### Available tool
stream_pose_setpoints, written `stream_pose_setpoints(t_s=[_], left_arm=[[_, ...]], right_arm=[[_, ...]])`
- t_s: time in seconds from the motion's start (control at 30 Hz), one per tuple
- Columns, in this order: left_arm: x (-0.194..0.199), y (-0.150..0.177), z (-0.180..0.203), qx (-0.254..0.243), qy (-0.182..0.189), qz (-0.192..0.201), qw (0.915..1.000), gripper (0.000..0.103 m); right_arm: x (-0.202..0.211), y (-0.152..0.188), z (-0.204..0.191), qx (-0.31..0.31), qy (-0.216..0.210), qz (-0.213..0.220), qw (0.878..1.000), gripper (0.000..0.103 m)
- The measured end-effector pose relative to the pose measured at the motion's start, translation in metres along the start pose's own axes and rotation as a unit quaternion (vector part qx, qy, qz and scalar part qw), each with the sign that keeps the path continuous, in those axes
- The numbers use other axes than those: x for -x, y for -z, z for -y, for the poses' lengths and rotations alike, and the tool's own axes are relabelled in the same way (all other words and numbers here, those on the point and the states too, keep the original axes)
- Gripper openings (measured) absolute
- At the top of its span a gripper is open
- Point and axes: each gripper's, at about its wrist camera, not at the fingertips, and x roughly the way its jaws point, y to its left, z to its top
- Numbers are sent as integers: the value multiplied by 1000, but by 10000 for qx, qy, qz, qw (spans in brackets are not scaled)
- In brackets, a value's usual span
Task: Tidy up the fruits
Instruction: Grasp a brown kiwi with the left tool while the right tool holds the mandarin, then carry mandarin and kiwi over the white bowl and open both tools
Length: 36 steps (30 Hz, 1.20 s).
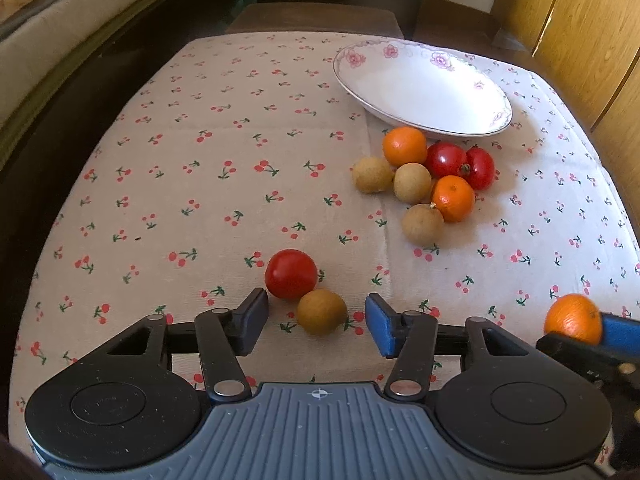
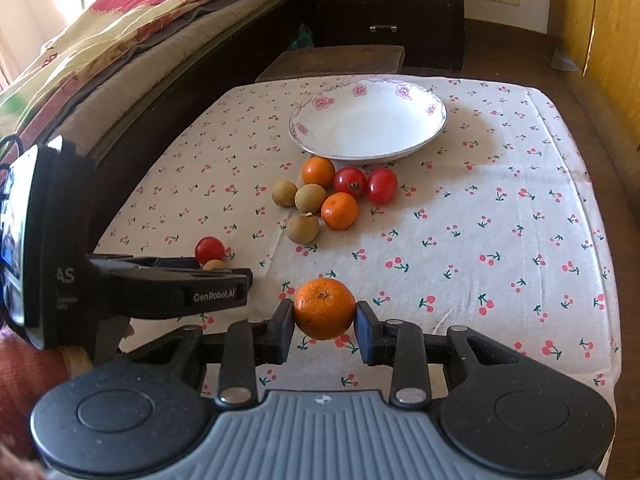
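While clamped sideways: tangerine [image 2: 324,309].

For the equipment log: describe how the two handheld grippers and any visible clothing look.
Both the left gripper and the right gripper have black linkage arms, blue-padded fingers, round black discs and a ribbed grey-blue base. The left's side reads "GenRobot.AI". A reddish sleeve shows.
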Motion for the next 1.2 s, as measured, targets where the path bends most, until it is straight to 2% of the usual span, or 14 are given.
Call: stream_pose_setpoints(t_s=[0.13, 0.37, 0.47, 0.73, 1.0, 1.2], left_arm=[[2, -1, 1, 41, -105, -86, 9999, 50], [3, -2, -15, 105, 87, 20, 9999, 33], [4, -3, -24, 251, 219, 2, 9994, 33], [13, 3, -21, 176, 253, 13, 9995, 33], [40, 3, -17, 96, 325, 259, 9991, 33], [48, -11, -16, 183, 500, 426, 9977, 33]], right_arm=[[4, -3, -3, 25, 10, 53, 10000, 33], [-4, -8, -6, 22, 57, 17, 10000, 33], [-11, -8, -8, 56, 49, -61, 10000, 33], [-10, -3, -10, 94, 61, -96, 9999, 33], [-1, -7, -7, -6, 27, 45, 10000, 33], [-3, -17, -1, -147, 46, 112, 9998, 33]])
